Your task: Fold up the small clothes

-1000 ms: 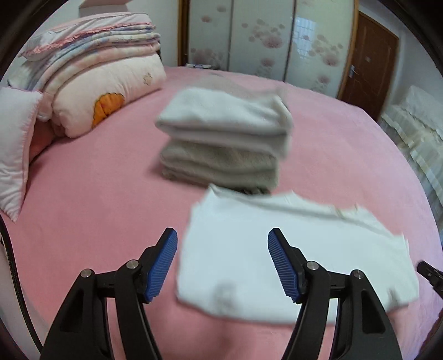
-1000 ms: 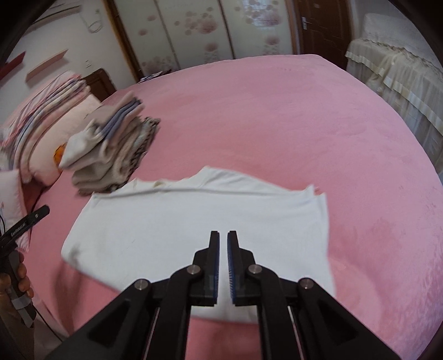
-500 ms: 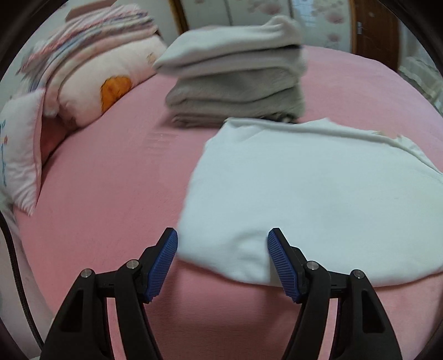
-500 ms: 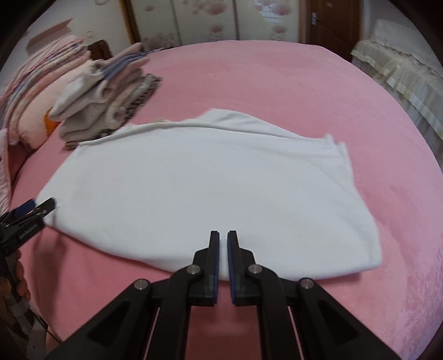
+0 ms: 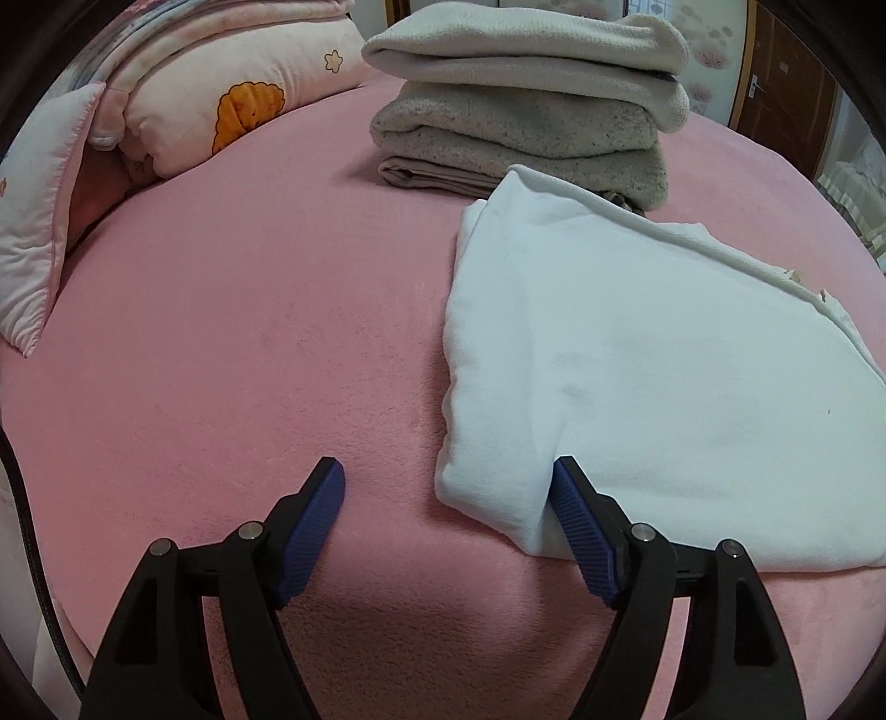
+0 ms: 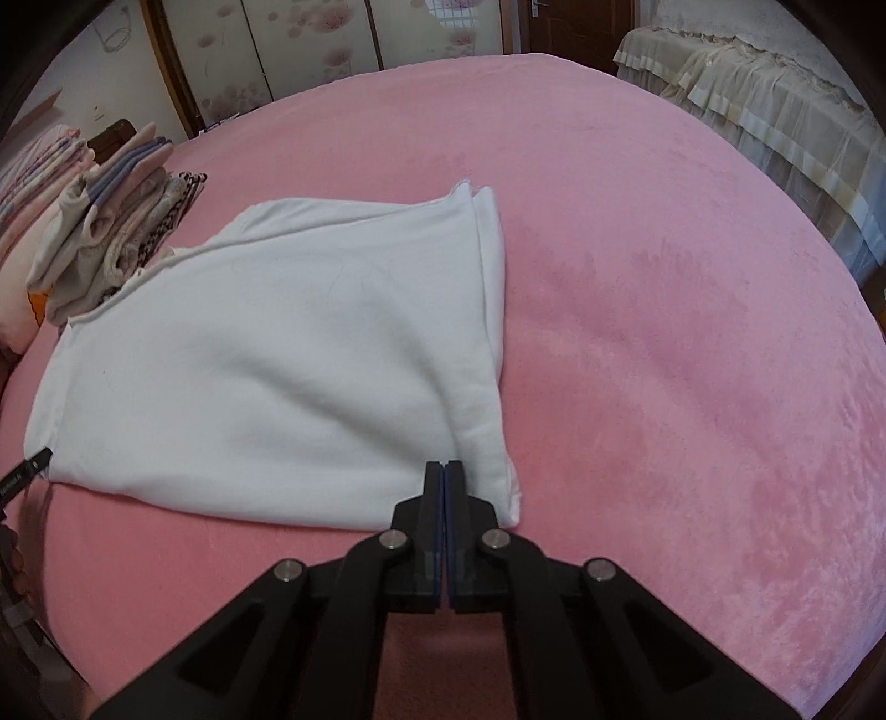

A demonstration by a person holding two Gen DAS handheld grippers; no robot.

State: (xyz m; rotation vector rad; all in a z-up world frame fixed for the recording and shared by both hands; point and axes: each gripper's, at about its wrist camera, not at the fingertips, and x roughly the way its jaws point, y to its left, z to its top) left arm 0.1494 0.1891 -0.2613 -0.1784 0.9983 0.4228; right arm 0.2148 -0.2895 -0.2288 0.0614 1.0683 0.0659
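A white folded garment (image 5: 637, 354) (image 6: 266, 354) lies flat on the pink bed (image 5: 232, 343) (image 6: 692, 288). My left gripper (image 5: 446, 468) is low over its near left corner. The jaws are opening: the right pad presses into the cloth, the left pad hovers over bare bed, and the corner lies between them, not pinched. At the garment's near right corner my right gripper (image 6: 443, 466) is shut. Its tips rest on the cloth where a crease runs up to them, and I see no fabric between the pads.
A stack of folded clothes (image 5: 526, 111) (image 6: 111, 238) stands just behind the garment. Pillows and quilts (image 5: 221, 99) are piled at the far left. A second bed with a cream cover (image 6: 775, 122) is at the right, wardrobe doors (image 6: 310, 50) behind.
Both grippers have dropped towards the garment's near edge. The left one has slid to the left corner and spread wider. The right one's small gap has closed.
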